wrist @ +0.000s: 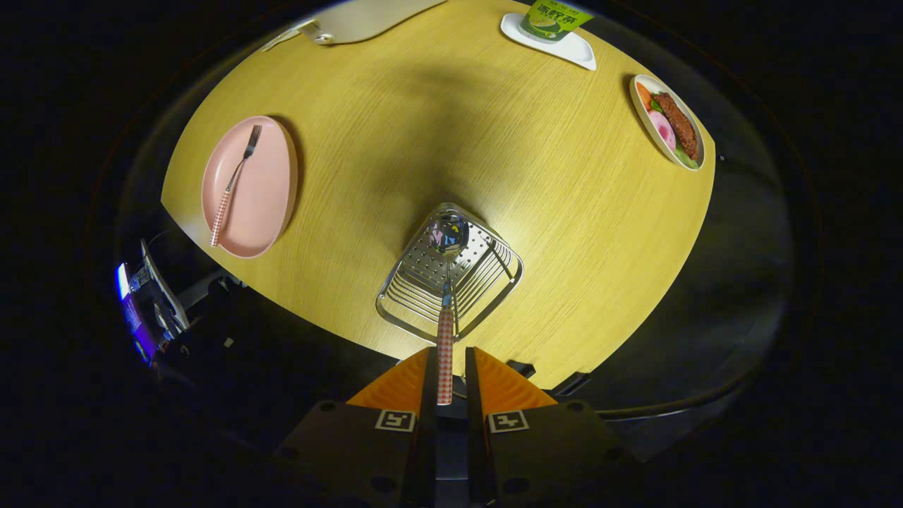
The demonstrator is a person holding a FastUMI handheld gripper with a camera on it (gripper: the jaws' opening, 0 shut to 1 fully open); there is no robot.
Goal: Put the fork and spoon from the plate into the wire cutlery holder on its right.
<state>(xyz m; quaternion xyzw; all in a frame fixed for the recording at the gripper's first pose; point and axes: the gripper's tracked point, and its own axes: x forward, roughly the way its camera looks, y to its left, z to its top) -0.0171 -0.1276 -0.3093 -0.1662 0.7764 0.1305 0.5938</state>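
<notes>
We see the gripper [446, 367] looking down on a round yellow wood-grain table [564, 212]. Its fingers [402, 384] are pinching the checked red-and-white handle of a metal spoon [446, 310]; both fingers press on the handle near its end. The spoon points away from the fingers, with its shiny bowl over the silver wire cutlery holder [451, 271], which sits just ahead of the fingers near the table edge. We cannot tell if the spoon bowl touches the holder's perforated floor or hangs just above it. Well to the left of the holder sits a pink oval plate [271, 204], with a metal fork [235, 182] lying on it, same checked handle, tines pointing away from us. Far side of the table, on the right: an oval dish of food [669, 121], a white tray [580, 51] with a green carton [550, 17] on it. Far left: a grey flat object [360, 17], unclear what it is
</notes>
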